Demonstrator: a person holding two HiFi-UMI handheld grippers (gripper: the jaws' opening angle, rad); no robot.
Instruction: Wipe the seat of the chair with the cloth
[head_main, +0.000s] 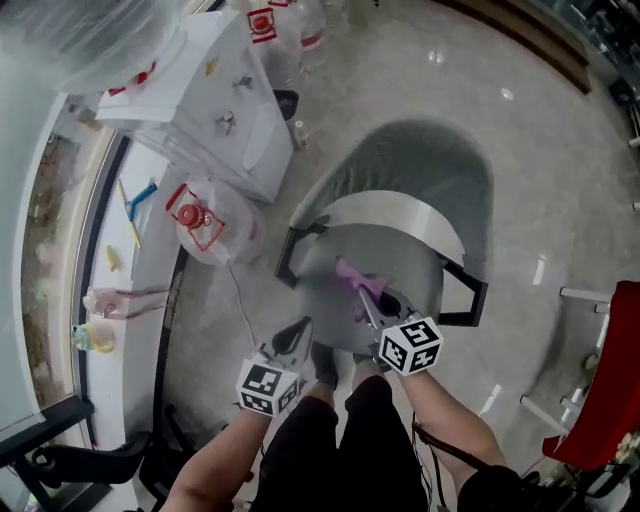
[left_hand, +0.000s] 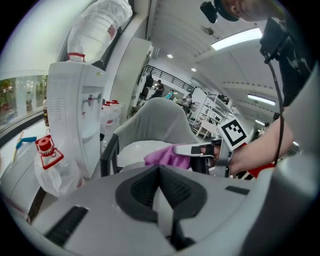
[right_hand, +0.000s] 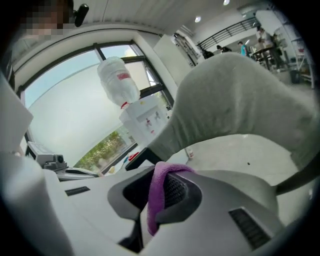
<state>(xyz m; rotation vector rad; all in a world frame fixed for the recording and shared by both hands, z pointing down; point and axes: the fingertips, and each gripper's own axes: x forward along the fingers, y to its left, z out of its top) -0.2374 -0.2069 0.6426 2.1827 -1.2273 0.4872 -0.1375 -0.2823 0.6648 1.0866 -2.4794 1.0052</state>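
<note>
A glossy pale stone floor (head_main: 560, 150) is spreading out all round, with a white boxy water dispenser (head_main: 215, 100) standing at ten o'clock from the person; straight ahead at twelve o'clock a grey upholstered tub chair with black arms (head_main: 430, 170) is facing the person, its smooth pale seat (head_main: 400, 250) lying bare.

The right gripper (head_main: 362, 296) is reaching over the six o'clock edge of that seat, its fingers clamping a small purple cloth (head_main: 355, 280), a fold of which is bulging out past them; the left gripper (head_main: 300, 330) is hanging near the seat's seven o'clock corner, its fingers pressed together on nothing.

The wiping seems to be only starting; done well, it is calling for the free fold, not the hard fingertips, to be pressing on the seat, and for overlapping strokes running from the twelve o'clock backrest side toward six o'clock; the idle gripper could be bracing a black arm, since the chair may be sliding on so slick a floor.

Whether the cloth is touching the seat is hard to tell; shadow is covering the seat's middle, so any dirt is not showing; the grippers and the person's legs are hiding the front edge and the chair's base.
</note>
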